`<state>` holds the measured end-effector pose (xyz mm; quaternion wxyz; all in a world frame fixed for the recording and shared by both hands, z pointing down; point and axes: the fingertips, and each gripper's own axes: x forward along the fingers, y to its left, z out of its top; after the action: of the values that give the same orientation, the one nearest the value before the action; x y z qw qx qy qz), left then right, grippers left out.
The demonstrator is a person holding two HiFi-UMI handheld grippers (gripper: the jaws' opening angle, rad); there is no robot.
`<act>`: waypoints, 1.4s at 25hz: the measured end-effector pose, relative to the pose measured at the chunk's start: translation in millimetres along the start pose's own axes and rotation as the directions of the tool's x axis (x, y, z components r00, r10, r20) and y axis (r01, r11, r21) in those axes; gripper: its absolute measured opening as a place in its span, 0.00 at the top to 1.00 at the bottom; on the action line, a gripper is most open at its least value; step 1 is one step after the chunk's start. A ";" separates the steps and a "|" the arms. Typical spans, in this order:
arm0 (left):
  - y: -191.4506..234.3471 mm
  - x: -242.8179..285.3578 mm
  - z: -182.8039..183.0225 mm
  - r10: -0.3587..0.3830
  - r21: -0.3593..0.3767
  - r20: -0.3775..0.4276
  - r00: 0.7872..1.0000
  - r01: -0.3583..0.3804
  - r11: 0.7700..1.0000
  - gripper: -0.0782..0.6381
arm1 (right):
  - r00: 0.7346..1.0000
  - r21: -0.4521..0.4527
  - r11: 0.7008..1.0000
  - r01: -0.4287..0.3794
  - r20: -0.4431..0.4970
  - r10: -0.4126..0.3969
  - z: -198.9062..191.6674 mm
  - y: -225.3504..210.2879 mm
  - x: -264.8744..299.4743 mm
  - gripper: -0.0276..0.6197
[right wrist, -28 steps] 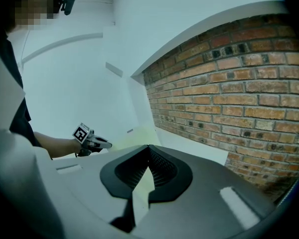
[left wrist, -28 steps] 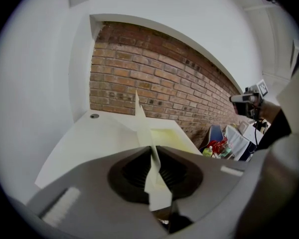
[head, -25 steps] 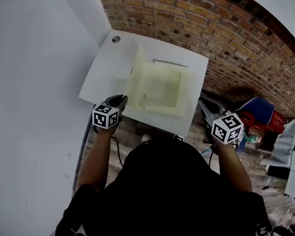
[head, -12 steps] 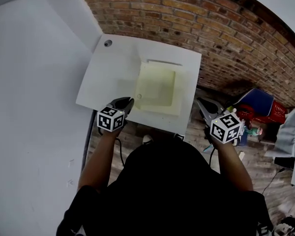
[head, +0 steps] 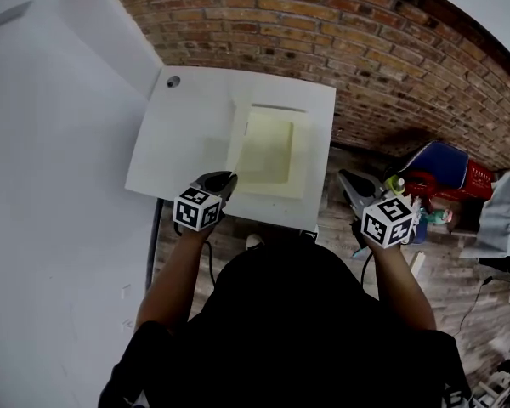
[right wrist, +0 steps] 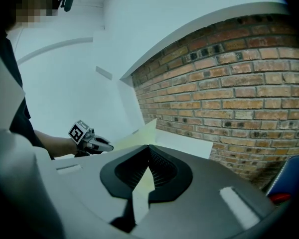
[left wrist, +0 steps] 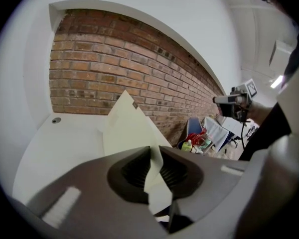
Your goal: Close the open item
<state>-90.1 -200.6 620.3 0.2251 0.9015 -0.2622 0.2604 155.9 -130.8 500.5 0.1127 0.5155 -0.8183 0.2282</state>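
Left hand-held gripper [head: 228, 178] apparently clamped on the pale yellow stiff flap [head: 268, 147], to swing it shut over the white bench [head: 178, 134]. Right hand-held gripper [head: 345, 177] closed, empty, idle right of flap.

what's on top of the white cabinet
A pale yellow lid, tilted up, its edge in the left gripper, and a round hole at the far left corner. What lies under the lid is covered.

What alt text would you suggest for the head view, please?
From above: a person's left hand-held gripper grips the near edge of a cream lid half-raised over a white box against a brick wall; the right hand-held gripper hangs aside, empty.
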 end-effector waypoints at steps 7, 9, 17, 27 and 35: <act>-19.3 22.3 1.2 -0.038 0.040 -0.035 0.999 0.040 0.998 0.84 | 1.000 0.010 1.000 0.020 0.000 -0.020 -6.3 -4.6 -7.1 0.96; -25.6 29.4 0.0 -0.048 0.054 -0.056 0.997 0.051 0.997 0.84 | 1.000 0.010 1.000 0.026 -0.001 -0.026 -8.1 -6.1 -10.1 0.96; -51.7 55.8 3.1 -0.068 0.095 -0.120 0.990 0.079 0.992 0.82 | 0.999 0.025 0.999 0.045 -0.016 -0.044 -19.6 -13.8 -23.5 0.96; -66.5 87.4 -7.6 -0.058 0.148 -0.171 0.984 0.083 0.985 0.82 | 0.998 0.040 0.997 0.060 -0.036 -0.059 -36.4 -25.2 -38.9 0.96; -83.9 118.4 -23.2 -0.048 0.191 -0.229 0.972 0.093 0.977 0.81 | 0.997 0.055 0.997 0.055 -0.061 -0.052 -51.2 -34.6 -47.4 0.96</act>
<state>37.3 -166.3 685.0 0.1705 0.8933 -0.1756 0.3770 205.3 -80.8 534.0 0.1283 0.5332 -0.7937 0.2632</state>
